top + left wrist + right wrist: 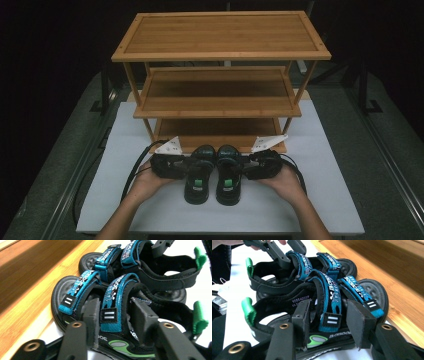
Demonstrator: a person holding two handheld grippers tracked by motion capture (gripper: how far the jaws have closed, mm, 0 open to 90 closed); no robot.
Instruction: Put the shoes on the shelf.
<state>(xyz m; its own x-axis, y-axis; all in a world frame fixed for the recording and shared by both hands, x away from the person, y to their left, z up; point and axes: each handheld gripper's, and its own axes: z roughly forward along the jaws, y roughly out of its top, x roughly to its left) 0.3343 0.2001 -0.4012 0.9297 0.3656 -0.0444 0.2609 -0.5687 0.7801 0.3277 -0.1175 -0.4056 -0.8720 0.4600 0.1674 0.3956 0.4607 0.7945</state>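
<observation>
Left claw (pixel 186 167) has its jaws straddling the blue ankle strap of the left sandal (pixel 197 175). In the left gripper view one pad (pixel 91 312) sits tight against the strap's side and the other is just beside it; can't tell whether they actually squeeze. Right claw (pixel 243 166) does the same on the right sandal (pixel 228 174): the strap stands between its pads (pixel 359 322), with a visible gap on at least one side, so open around it, not clamped.

Both sandals lie side by side, touching or nearly so, on the white surface (pixel 320 200), toes toward the bamboo shoe rack (pixel 220 75) and just short of its bottom shelf. Green heel tabs point back toward the person. Left hand (pixel 145 182) and right hand (pixel 287 181) hold the claws from the outer sides, cables trailing back along the surface.
</observation>
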